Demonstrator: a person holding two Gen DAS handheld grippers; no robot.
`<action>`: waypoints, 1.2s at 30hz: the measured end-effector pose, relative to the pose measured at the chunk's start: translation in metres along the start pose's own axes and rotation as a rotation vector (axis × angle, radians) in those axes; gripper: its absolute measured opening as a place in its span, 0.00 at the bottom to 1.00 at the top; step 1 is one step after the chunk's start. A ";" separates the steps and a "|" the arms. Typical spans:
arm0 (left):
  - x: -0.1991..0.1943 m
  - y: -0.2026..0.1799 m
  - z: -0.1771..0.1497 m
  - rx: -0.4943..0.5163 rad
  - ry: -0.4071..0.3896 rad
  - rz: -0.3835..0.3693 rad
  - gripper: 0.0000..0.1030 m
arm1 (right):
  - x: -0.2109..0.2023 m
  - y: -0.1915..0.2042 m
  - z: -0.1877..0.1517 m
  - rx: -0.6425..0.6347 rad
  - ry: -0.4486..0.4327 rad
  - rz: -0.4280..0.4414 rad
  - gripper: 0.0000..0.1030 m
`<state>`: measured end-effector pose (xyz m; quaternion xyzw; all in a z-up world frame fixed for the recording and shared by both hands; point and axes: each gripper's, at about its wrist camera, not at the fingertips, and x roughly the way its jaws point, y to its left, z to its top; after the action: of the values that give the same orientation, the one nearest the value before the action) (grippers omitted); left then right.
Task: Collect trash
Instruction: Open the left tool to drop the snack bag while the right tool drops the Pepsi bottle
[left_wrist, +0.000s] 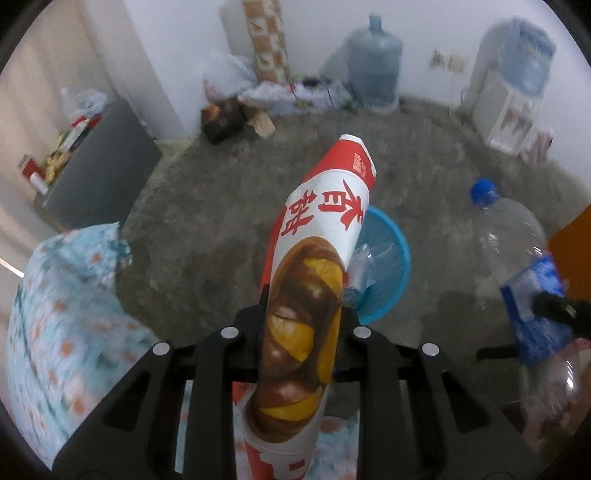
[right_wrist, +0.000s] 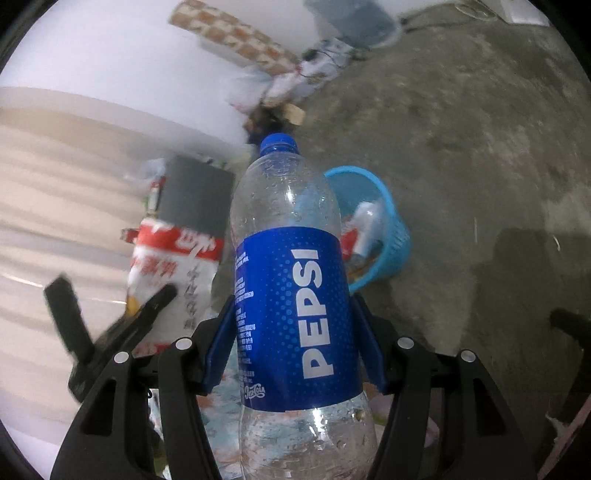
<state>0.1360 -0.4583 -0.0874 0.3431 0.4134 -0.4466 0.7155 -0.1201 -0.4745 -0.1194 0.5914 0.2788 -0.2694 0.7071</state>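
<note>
Two views, one from each of my wrists, both looking down at a grey concrete floor (left_wrist: 207, 240). My left gripper (left_wrist: 301, 325) is pinching a red and white paper bag (left_wrist: 314, 236), its jaws pressed against the sides. The bag stands up between the fingers, printed with large red characters and a picture of brown chestnuts split to show yellow inside. My right gripper (right_wrist: 293, 328) is clamped around a clear plastic Pepsi bottle (right_wrist: 291, 280), its jaws squeezing the blue label. The bottle looks empty, beaded with droplets inside, and wears a blue cap.

Only the left view shows a large blue water jug (left_wrist: 373, 66) against the far wall, a white water dispenser (left_wrist: 506, 99) to the right, and a flowered cloth (left_wrist: 62, 314) at lower left. It also catches the bottle at its right edge. Only the right view looks into the blue plastic basket (right_wrist: 395, 240) on the floor, where white and red scraps lie; the bottle partly hides it. In the left view the basket sits just behind the bag. Both views show a dark grey cabinet (left_wrist: 99, 173) with clutter on top.
</note>
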 end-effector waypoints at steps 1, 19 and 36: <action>0.013 -0.004 0.005 0.009 0.014 -0.004 0.22 | 0.007 -0.003 0.000 0.006 0.010 -0.007 0.57; 0.167 0.005 0.042 -0.260 0.190 -0.106 0.76 | 0.046 -0.031 0.009 0.049 0.048 -0.077 0.58; -0.111 0.128 -0.047 -0.251 -0.122 -0.064 0.81 | 0.143 0.003 0.048 0.266 0.067 0.060 0.58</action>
<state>0.2122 -0.3318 0.0080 0.2096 0.4325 -0.4339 0.7621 -0.0142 -0.5285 -0.2124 0.6965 0.2466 -0.2629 0.6205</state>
